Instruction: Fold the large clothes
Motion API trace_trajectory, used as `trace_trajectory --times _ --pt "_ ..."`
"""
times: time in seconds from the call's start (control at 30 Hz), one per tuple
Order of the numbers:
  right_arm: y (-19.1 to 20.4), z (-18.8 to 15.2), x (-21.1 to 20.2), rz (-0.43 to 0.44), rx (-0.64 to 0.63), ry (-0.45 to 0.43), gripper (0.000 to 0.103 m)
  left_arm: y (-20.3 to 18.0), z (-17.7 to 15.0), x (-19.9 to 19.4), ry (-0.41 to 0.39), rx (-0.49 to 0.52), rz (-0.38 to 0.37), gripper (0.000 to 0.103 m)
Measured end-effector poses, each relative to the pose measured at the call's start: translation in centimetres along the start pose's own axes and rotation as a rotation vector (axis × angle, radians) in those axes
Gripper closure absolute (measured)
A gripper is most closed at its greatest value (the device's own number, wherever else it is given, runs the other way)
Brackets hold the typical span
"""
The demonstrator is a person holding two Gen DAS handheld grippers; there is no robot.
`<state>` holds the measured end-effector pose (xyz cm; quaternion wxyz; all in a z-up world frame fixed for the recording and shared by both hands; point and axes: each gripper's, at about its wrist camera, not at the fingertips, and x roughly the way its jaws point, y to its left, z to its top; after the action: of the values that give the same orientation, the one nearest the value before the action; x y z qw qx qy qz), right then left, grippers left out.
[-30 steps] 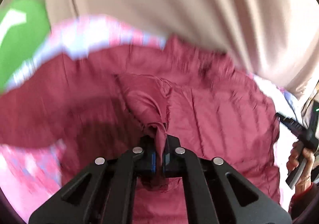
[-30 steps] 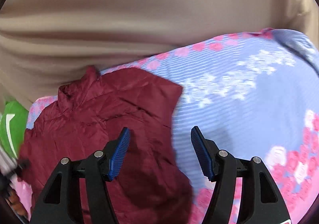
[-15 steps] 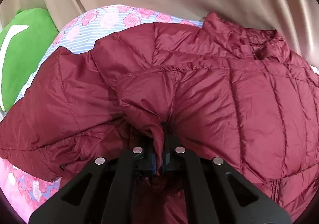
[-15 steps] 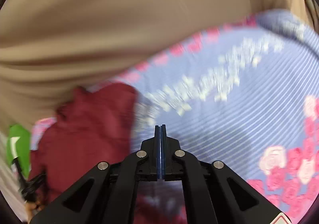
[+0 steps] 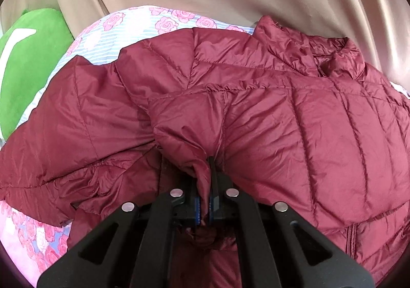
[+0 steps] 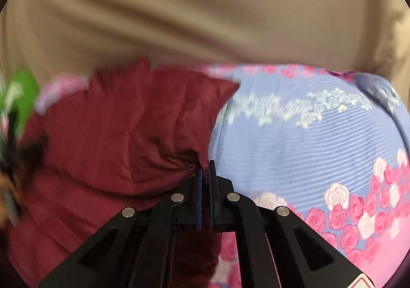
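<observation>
Right wrist view blurred: jacket (image 6: 123, 134) edge at right gripper's (image 6: 205, 172) jaws, grip unclear.

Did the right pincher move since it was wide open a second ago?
Yes. The right gripper slid left toward the red jacket, away from the flowered sheet, and its jaws have just closed on the jacket's edge.
</observation>
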<state>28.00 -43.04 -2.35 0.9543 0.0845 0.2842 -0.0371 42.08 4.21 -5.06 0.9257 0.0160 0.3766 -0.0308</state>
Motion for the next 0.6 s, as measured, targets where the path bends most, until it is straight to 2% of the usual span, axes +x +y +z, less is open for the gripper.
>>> trace_trajectory --times 0.03,0.07,0.1,0.13,0.2,0.27,0.33,0.4,0.47,0.53,0.6 --pt "-0.5 -0.1 0.3 0.002 0.034 0.013 0.101 0.0 -0.1 -0.1 -0.002 -0.001 -0.009 0.1" --pt "-1.1 -0.7 2.0 -0.013 0.051 0.088 0.101 0.0 -0.2 -0.1 -0.004 0.003 -0.013 0.1" --pt "-1.6 -1.9 4.3 -0.037 0.041 0.206 0.101 -0.2 -0.2 -0.2 -0.007 0.01 -0.008 0.1" --pt "-1.7 -2.4 5.1 -0.045 0.039 0.242 0.101 -0.4 -0.3 -0.2 -0.01 0.021 0.003 0.1" --pt "-2.3 -2.6 3.4 -0.064 0.074 0.212 0.101 -0.6 -0.1 0.0 -0.013 0.026 0.01 0.1" --pt "-3.1 -1.8 0.3 -0.07 0.165 0.129 0.099 -0.5 -0.2 0.0 -0.014 0.022 0.006 0.1" --pt "-3.2 -0.7 -2.3 -0.038 0.214 0.048 0.099 -0.4 -0.2 0.1 -0.016 0.018 0.007 0.1" --pt "-1.6 0.8 -3.4 0.016 0.186 0.014 0.099 -0.6 -0.2 0.2 -0.016 0.02 0.015 0.1" --pt "0.6 1.5 -2.4 0.054 0.123 0.041 0.101 -0.6 -0.2 0.1 -0.018 0.021 0.016 0.1" --pt "1.7 1.1 0.5 -0.004 0.06 0.106 0.101 -0.2 -0.3 0.0 -0.019 0.002 0.0 0.099" --pt "1.3 -0.5 4.1 -0.065 0.057 0.209 0.102 0.4 -0.4 -0.1 -0.022 -0.025 -0.021 0.095"
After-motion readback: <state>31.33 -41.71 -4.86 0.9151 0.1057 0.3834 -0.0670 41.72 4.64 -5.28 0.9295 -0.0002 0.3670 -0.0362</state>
